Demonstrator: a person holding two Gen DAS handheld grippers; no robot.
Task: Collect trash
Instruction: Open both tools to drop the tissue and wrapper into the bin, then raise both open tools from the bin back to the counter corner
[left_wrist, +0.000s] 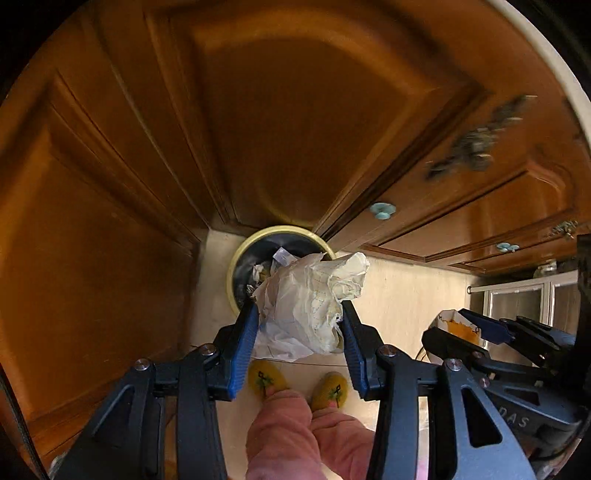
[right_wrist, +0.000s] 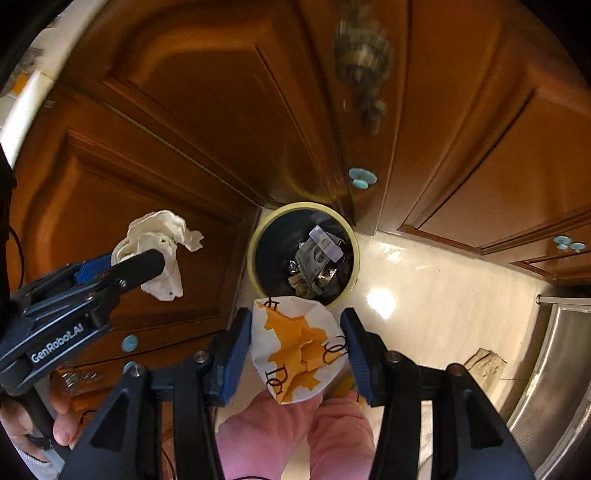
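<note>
Below the wooden cabinets (right_wrist: 177, 155) sits your bin (right_wrist: 258, 236); both grippers, left (left_wrist: 300, 321) and right (right_wrist: 297, 332), clamp paper wads, and releasing off-centre could spill them.

Crumpled white paper (left_wrist: 303, 314) hangs above the yellow-rimmed bin (right_wrist: 258, 240); at its three o'clock, an orange-printed wrapper (right_wrist: 299, 347), bin already part-filled.

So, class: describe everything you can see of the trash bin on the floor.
The trash bin is round, with a pale yellow rim and a dark inside. It stands upright on the light floor, tucked into the corner where the wooden cabinets meet. It has no lid and is partly filled with crumpled wrappers and paper scraps. Neither gripper touches it; both carry paper above it.
</note>
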